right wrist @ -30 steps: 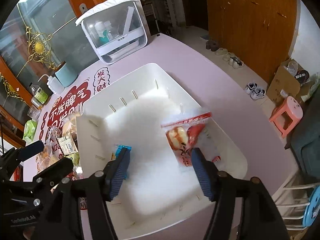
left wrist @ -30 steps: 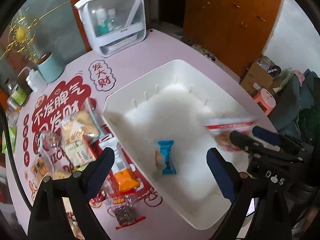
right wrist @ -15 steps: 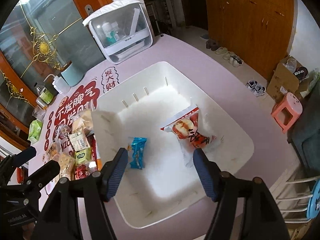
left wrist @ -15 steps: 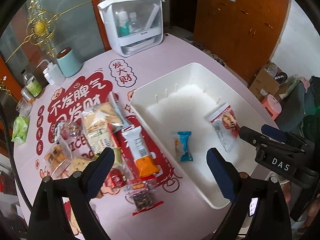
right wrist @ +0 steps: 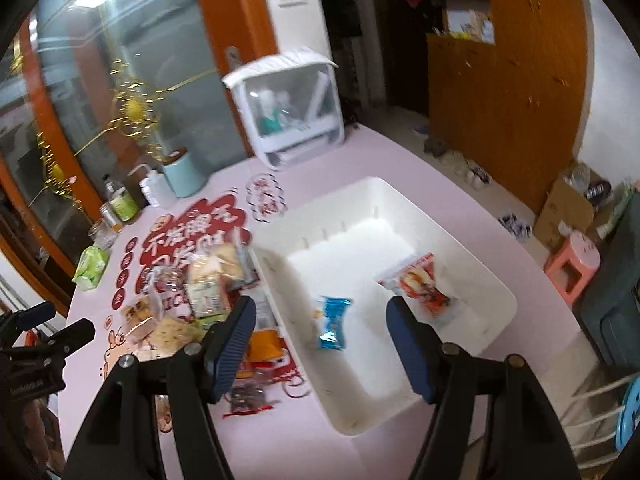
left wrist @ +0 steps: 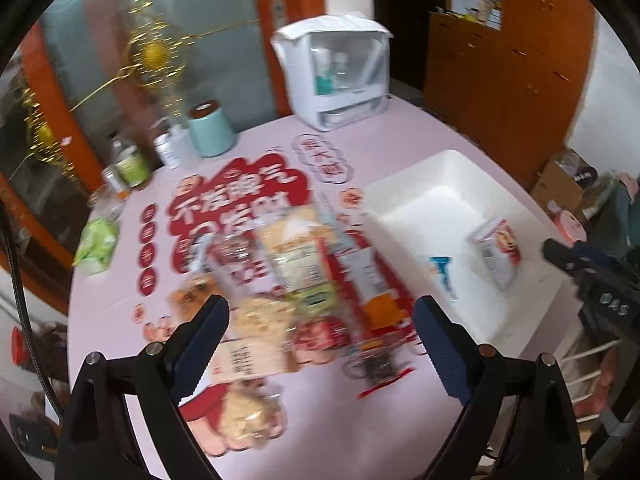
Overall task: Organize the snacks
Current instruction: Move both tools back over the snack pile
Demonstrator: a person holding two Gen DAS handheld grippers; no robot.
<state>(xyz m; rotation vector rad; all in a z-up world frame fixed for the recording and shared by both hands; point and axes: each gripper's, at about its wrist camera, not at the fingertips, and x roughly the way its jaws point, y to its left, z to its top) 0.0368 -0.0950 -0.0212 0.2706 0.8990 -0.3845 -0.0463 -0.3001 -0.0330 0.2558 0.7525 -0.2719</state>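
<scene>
A white bin point(right wrist: 496, 292) stands on the pink table and holds a small blue packet point(right wrist: 332, 320) and a red-and-white packet point(right wrist: 424, 286). The bin also shows in the left wrist view point(left wrist: 384, 200), with the blue packet point(left wrist: 442, 272) and the red-and-white packet point(left wrist: 498, 250). A pile of snack packets point(left wrist: 296, 272) lies left of the bin; it also shows in the right wrist view point(right wrist: 200, 300). My left gripper point(left wrist: 320, 344) is open and empty above the pile. My right gripper point(right wrist: 320, 344) is open and empty above the bin's left wall.
A white lidded organiser box point(left wrist: 336, 76), a mint-green canister point(left wrist: 210, 132), small bottles point(left wrist: 128, 164) and a green packet point(left wrist: 96, 246) stand at the table's far and left side. A pink stool point(right wrist: 572, 268) and cardboard boxes point(right wrist: 568, 208) stand on the floor right of the table.
Both grippers have pulled back and up from the bin, empty. The left one has swung left over the snack pile. The red-and-white packet now lies in the bin.
</scene>
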